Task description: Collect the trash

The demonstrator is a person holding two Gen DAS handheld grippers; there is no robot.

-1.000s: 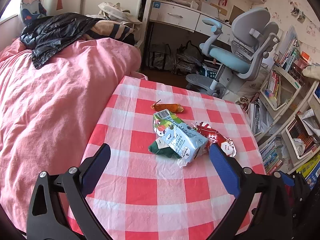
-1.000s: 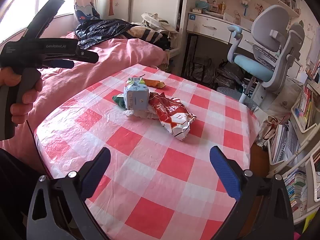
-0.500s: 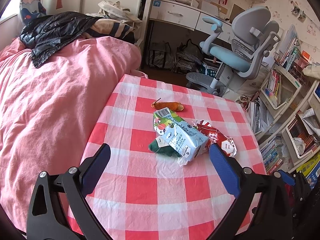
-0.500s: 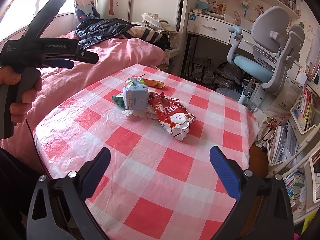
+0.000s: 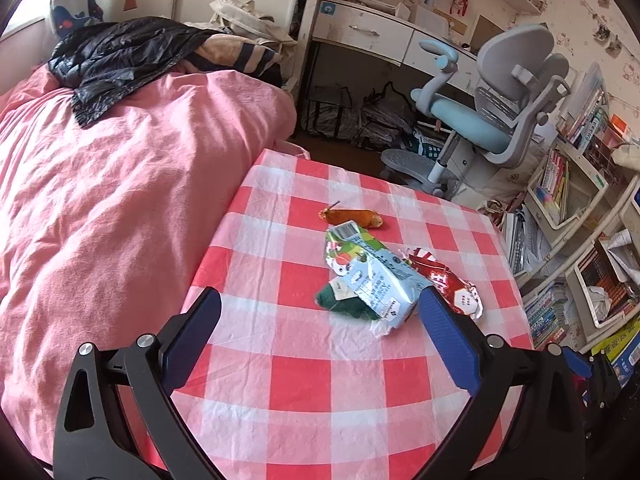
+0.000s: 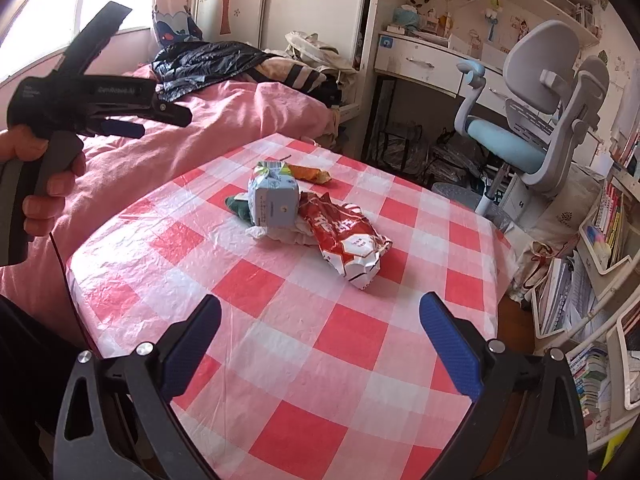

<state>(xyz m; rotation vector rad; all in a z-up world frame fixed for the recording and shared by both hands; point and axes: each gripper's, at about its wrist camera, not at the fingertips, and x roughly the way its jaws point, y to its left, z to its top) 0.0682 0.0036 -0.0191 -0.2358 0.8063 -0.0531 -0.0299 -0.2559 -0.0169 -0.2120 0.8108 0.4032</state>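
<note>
Right gripper (image 6: 320, 342): fingers spread wide, nothing between the blue pads (image 6: 448, 354), held above the near part of the table (image 6: 304, 360), which is covered in a red-and-white checked cloth. Left gripper (image 5: 319, 334): likewise spread wide and empty, over the table's near-left side; from the right wrist view it (image 6: 132, 124) appears at the far left above the bed, held in the person's left hand (image 6: 48, 184).

Trash lies in one cluster near the table's centre, clear of both grippers:
- red snack bag (image 6: 346, 242), crumpled, nearest the right gripper — its far end touches the carton
- light blue drink carton (image 6: 274, 200), lying on its side on top of the heap
- dark green wrapper (image 5: 346, 304), partly under the carton
- crumpled white paper (image 6: 280, 234) — under the carton and beside the red bag
- orange wrapper (image 5: 352, 216), just beyond the carton, lying apart by a small gap

Beyond the table: pink bed (image 5: 120, 184) on the left with a black jacket (image 5: 116, 54) on it; grey and blue desk chair (image 5: 496, 120) at a white desk (image 5: 368, 34); bookshelves (image 5: 572, 208) on the right
</note>
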